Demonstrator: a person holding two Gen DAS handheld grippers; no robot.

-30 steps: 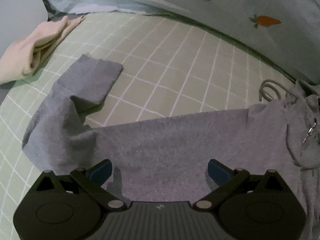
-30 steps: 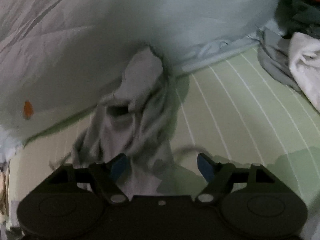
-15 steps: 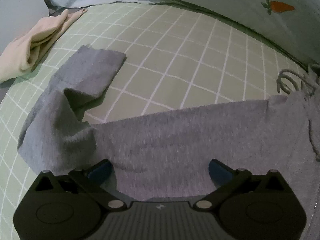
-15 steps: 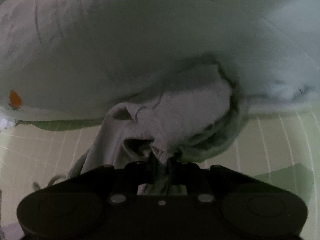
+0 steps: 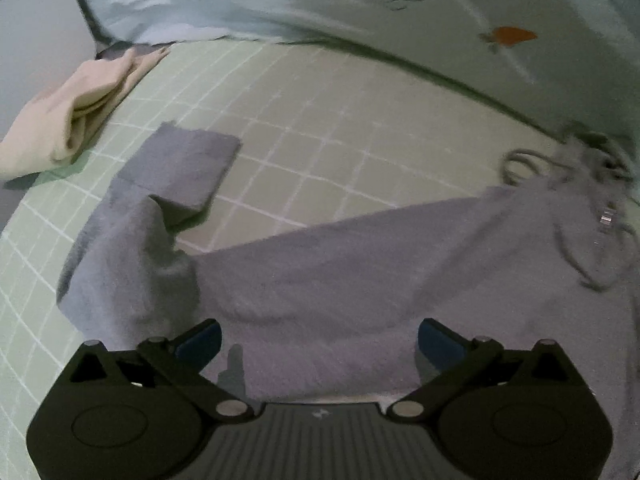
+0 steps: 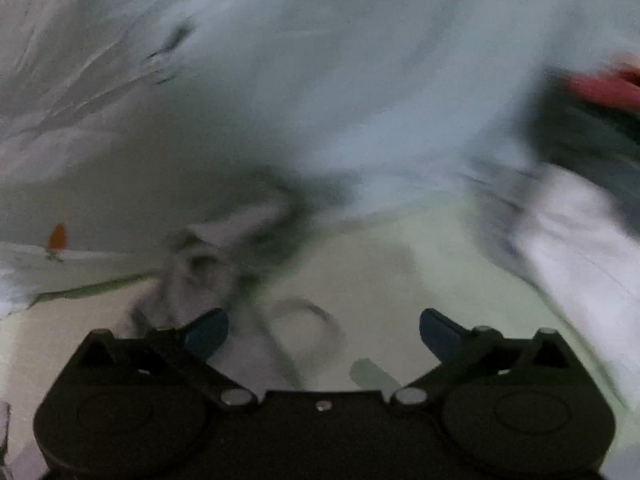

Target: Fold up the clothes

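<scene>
Just grey hoodie (image 5: 360, 280) flat on bedsheet (image 5: 320, 140)

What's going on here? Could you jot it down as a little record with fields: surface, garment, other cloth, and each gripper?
Surface: green checked bedsheet
Garment: grey hooded sweatshirt, spread flat, one sleeve folded back on itself
Other cloth: folded cream cloth at far left; pale blue quilt with a carrot print behind
Left gripper: open, over the sweatshirt, gripping nothing
Right gripper: jaws opening, over the drawcord, nothing pinched; view blurred
</scene>
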